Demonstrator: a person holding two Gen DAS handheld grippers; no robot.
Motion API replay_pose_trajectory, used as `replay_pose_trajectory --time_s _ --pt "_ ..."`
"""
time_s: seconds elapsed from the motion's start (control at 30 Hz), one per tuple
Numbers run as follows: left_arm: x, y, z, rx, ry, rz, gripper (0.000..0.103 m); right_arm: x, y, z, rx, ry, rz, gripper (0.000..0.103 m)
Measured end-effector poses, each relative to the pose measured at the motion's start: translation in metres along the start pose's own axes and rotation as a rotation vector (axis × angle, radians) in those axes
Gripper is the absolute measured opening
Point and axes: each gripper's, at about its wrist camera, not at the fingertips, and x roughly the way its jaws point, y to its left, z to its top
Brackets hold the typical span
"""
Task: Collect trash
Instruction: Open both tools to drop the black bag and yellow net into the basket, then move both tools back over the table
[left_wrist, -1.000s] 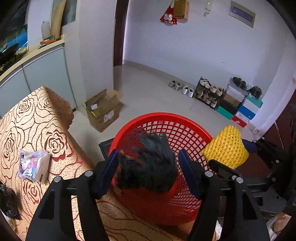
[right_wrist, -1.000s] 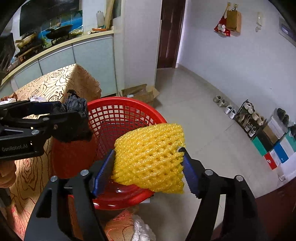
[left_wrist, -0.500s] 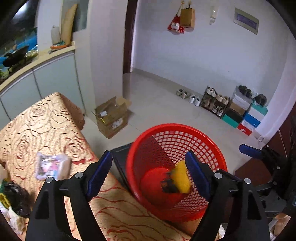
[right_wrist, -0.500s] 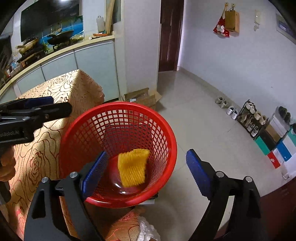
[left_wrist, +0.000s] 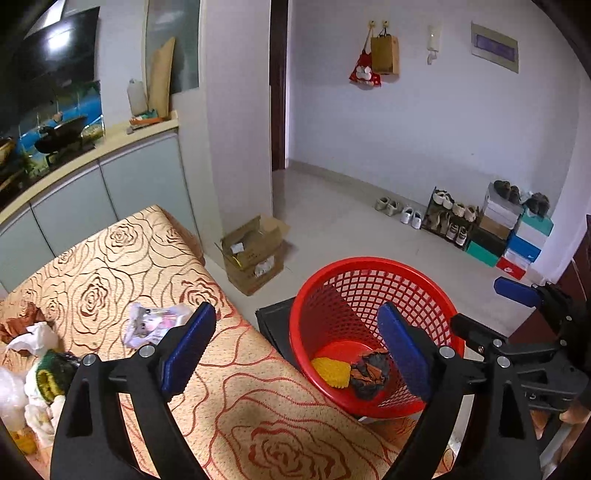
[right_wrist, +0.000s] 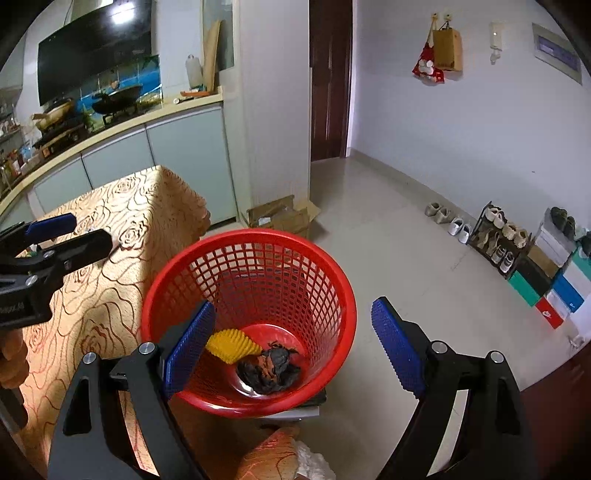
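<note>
Left gripper (left_wrist: 295, 343) and right gripper (right_wrist: 291, 345), each with blue pads spread wide and holding nothing. The right gripper hangs over the red basket (right_wrist: 332, 266), which stands on a dark low stand (left_wrist: 273, 325) just beside the table's edge. At the basket's bottom lie a yellow foam net (right_wrist: 231, 345) and a crumpled black bag (right_wrist: 269, 371), touching each other.

The table (left_wrist: 110, 266) carries a gold cloth with a red rose pattern. On it, in the left view, lies a printed wrapper (left_wrist: 155, 323) near the left pad; at the near left edge sits a heap of mixed trash (left_wrist: 40, 373), white, green and brown pieces, details unclear.

Room: pale tiled floor (right_wrist: 388, 229); an open cardboard box (left_wrist: 255, 254) on the floor beyond the table; a grey-fronted counter (right_wrist: 122, 155) with a wok (right_wrist: 116, 96) under a black hood (right_wrist: 92, 70); a dark doorway (right_wrist: 328, 81); a paper bag (right_wrist: 447, 50) and a red ornament (right_wrist: 426, 68) hanging on the far wall; at far right a shoe rack (right_wrist: 498, 240), loose shoes (right_wrist: 447, 218) and stacked shoeboxes (right_wrist: 554, 280).
</note>
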Motion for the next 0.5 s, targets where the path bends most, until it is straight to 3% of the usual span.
replay_pose_trajectory --time_s 0.5 --pt "-0.057 0.017 -0.011 -0.037 -0.095 0.092 0.087 -0.033 0.019 0.008 0.018 -0.092 0.019 0.085"
